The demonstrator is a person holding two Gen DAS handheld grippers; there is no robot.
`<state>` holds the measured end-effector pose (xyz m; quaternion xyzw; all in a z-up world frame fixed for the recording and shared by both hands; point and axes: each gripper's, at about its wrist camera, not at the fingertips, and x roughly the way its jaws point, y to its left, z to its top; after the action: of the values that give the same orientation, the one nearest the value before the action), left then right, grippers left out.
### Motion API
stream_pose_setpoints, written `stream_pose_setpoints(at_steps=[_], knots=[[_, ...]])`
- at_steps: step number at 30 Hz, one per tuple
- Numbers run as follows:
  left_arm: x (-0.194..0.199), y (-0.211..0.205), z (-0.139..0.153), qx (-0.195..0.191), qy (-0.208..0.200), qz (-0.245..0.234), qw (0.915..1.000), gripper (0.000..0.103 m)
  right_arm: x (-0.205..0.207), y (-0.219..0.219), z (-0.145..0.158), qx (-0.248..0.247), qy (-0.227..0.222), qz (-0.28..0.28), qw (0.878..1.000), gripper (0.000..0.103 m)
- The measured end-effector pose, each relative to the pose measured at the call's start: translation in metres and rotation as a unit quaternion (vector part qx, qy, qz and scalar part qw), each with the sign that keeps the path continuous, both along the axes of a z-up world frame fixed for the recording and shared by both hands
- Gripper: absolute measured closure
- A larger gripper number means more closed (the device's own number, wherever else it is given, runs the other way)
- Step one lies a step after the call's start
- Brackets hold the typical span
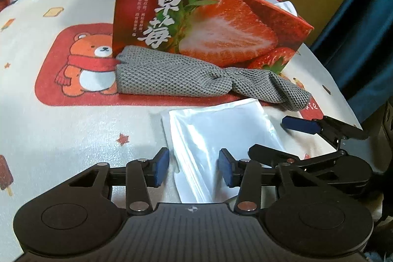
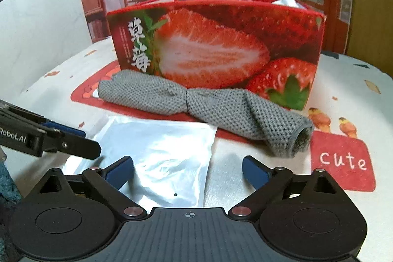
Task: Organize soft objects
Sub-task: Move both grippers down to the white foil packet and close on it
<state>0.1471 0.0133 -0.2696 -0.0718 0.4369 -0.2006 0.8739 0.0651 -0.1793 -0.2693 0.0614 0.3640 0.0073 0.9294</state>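
Note:
A clear plastic bag [image 1: 216, 124] lies flat on the tablecloth, close in front of both grippers. My left gripper [image 1: 194, 168] hangs low over the bag's near left part, jaws partly apart; the blue pads [image 1: 162, 167] do not press on it. My right gripper [image 2: 189, 172] stands wide open over the same bag [image 2: 162, 146], nothing gripped. One of its blue fingers [image 1: 299, 125] shows at the right in the left wrist view. Behind the bag lies a twisted grey knitted cloth [image 1: 196, 80] [image 2: 203, 104], resting against the foot of a red strawberry box [image 1: 208, 28] [image 2: 216, 41].
The open-topped box holds something dark and some white sheets. The tablecloth [image 1: 73, 127] has a bear print and a red "cute" patch [image 2: 341, 161]. A dark blue curtain [image 1: 356, 28] hangs at the right. A printed backdrop with a chair and plants stands behind the table.

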Motion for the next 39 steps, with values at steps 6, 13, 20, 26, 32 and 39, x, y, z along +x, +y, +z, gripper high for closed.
stream_pose_setpoints(at_steps=[6, 13, 20, 26, 32, 39], knots=[[0.0, 0.005, -0.003, -0.013, 0.005, 0.005, 0.9999, 0.057, -0.001, -0.002, 0.0, 0.015, 0.005, 0.007, 1.0, 0.016], [0.004, 0.013, -0.006, -0.051, 0.018, 0.015, 0.9984, 0.057, -0.004, 0.0, 0.001, 0.02, 0.004, 0.02, 1.0, 0.024], [0.005, 0.012, -0.008, -0.061, 0.02, 0.014, 0.9978, 0.058, -0.005, 0.005, 0.002, 0.024, 0.001, 0.038, 0.999, 0.034], [0.005, 0.008, -0.01, -0.067, 0.021, 0.007, 0.9975, 0.058, -0.004, 0.002, 0.002, 0.045, -0.001, 0.037, 0.998, 0.04], [0.005, 0.009, -0.01, -0.068, 0.019, 0.005, 0.9975, 0.058, -0.002, -0.001, 0.001, 0.067, -0.004, 0.029, 0.997, 0.042], [0.006, 0.009, -0.011, -0.078, 0.02, 0.008, 0.9967, 0.059, -0.001, 0.003, 0.001, 0.071, -0.003, 0.038, 0.997, 0.044]])
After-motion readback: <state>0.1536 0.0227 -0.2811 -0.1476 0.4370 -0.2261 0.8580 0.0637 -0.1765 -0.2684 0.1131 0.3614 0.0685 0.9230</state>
